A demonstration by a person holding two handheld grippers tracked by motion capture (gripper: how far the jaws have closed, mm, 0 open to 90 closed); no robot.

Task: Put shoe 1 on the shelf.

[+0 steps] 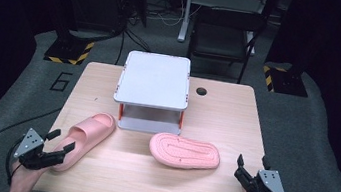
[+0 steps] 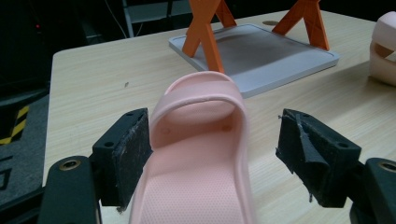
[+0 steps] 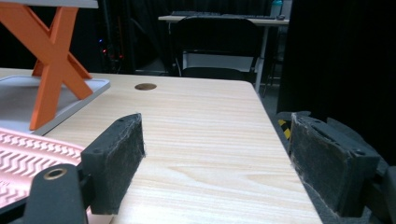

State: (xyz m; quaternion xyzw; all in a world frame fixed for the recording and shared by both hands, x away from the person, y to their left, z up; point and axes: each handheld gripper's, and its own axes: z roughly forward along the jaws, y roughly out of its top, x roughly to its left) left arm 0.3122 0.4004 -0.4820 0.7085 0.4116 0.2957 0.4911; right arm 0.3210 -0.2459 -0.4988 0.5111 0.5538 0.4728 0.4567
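Dark room, one wooden table (image 1: 236, 115), one black chair (image 1: 223, 38) beyond it at 12 o'clock. One grey two-level stand (image 1: 153, 79) on orange crossed legs (image 2: 201, 35) at the table's centre-back. Two pink slippers: one upright slipper (image 1: 84, 139) at 8 o'clock of the stand, toe toward the stand, heel at the table's front-left edge; one overturned slipper (image 1: 184, 152), ribbed sole up, at 5 o'clock of the stand. Well apart, the two. Two grippers. Left gripper (image 2: 212, 154) open wide around the upright slipper's heel end, left pad (image 2: 133, 156) just at its side wall, right pad (image 2: 303, 151) clear of it; no squeeze visible. Right gripper (image 3: 217, 161) open over bare wood at 3 o'clock of the overturned slipper, holding nothing.
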